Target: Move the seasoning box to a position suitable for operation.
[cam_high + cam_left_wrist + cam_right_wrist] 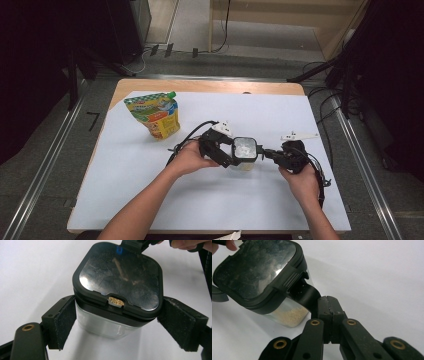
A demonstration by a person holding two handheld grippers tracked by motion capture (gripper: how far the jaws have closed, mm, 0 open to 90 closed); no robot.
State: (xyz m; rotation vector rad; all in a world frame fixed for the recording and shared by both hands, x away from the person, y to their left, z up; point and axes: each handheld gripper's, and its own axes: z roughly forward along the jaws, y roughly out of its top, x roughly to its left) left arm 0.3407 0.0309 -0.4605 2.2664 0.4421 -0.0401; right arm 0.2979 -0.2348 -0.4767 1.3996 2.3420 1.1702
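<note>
Nearest the person, the right gripper (pixel 270 155) sits at about four o'clock on the table (pixel 150 200), its jaws pinched tight on the black latch tab (pixel 308 296) of the clear container (pixel 245 152). At centre, that container stands on the white sheet, black lid on. The left gripper (pixel 226 156) flanks it from nine o'clock, pads (pixel 65 323) spread apart, just off the walls. Far back at eleven o'clock stands a green-capped pouch (pixel 155 116).
</note>
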